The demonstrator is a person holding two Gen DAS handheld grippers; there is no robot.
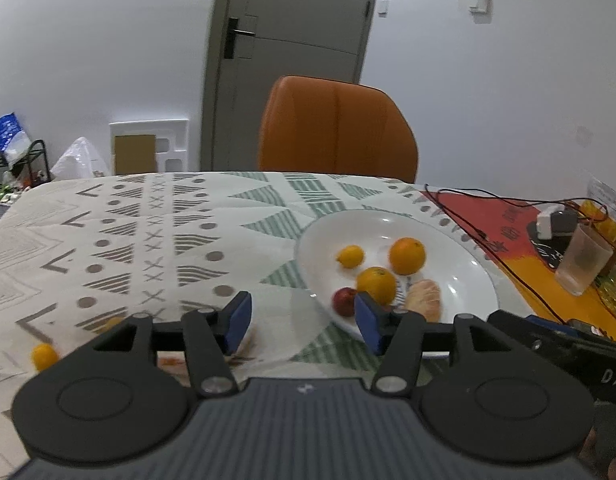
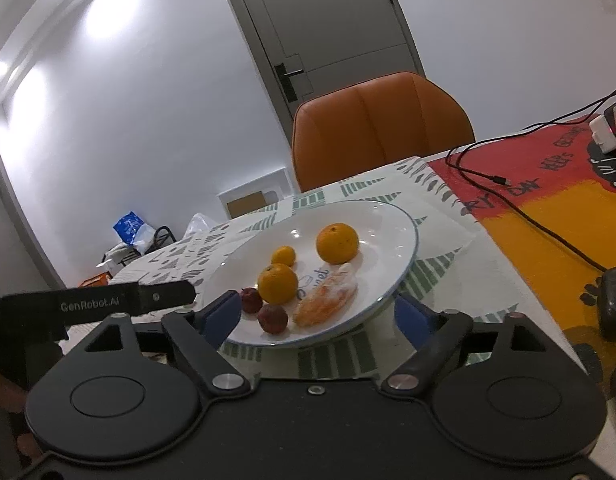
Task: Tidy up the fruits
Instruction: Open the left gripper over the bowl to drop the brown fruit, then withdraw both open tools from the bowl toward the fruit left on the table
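1 readable label, "GenRobot.AI" (image 2: 90,303), marks the left gripper (image 2: 164,296).

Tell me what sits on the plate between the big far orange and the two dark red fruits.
In the right wrist view, a second orange sits between the far orange and the dark red fruits on the plate.

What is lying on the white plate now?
On the white plate: two oranges, a small citrus, two dark red fruits, peeled segments. Print under them is partly covered.
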